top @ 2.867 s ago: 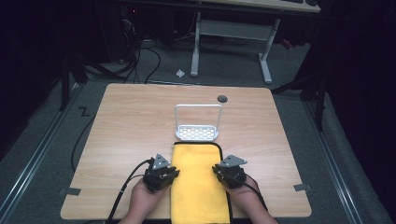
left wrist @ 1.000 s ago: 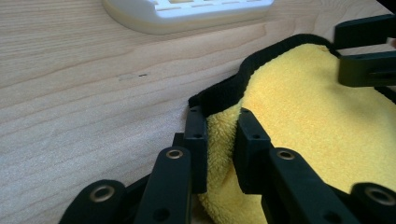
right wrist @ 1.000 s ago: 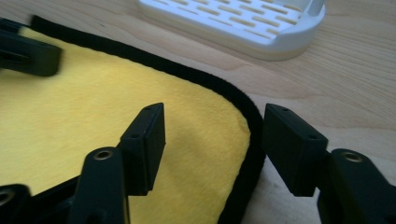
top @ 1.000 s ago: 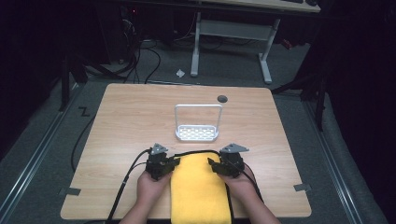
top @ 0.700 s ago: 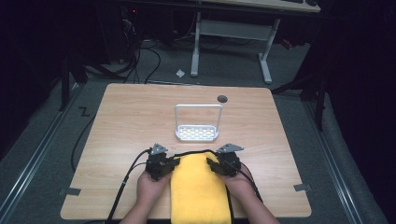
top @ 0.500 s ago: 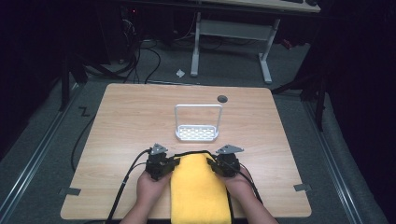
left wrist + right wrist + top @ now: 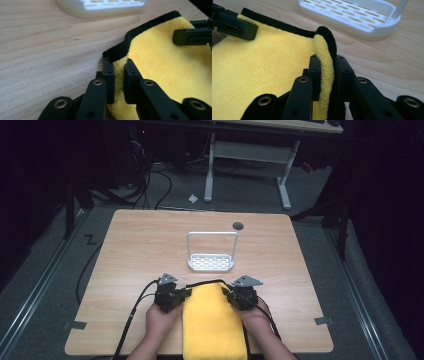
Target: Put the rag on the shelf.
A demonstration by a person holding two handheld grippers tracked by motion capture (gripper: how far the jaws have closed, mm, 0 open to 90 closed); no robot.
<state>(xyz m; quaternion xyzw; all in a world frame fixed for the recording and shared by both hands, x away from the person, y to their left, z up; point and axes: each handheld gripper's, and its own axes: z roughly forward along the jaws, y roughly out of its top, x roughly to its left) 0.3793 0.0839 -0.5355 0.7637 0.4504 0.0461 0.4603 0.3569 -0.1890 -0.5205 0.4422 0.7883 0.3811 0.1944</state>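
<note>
The cloth [image 7: 212, 325] lies at the 6 o'clock edge of the worktop [image 7: 130, 250], yellow face up, with a black border along its far edge. Each far corner is gripped. The far edge rises off the worktop at both corners and sags slightly between them. The near part of the cloth lies flat and runs over the worktop's near edge. Judged from this, the grasp stage is complete: both corners are secured and just raised. The fold or carry itself is not yet done; most of the cloth is unmoved.

Left tongs [image 7: 119, 72]: pressed nearly together, pinching the cloth's 11 o'clock corner. A thin band of yellow pile shows between the jaws, and the black border curls just beyond the jaw tips. In the high view the left tongs [image 7: 184, 294] point toward 3 o'clock.

Right tongs [image 7: 327, 70]: pressed nearly together, pinching the 1 o'clock corner. The cloth stands on edge between the jaws, yellow on one side, black on the other. In the high view the right tongs [image 7: 229, 294] point toward 9 o'clock, facing the left tongs across the cloth.

A white rack [image 7: 210, 263] with a wire hoop stands at 12 o'clock of the cloth, near but apart from it.
</note>
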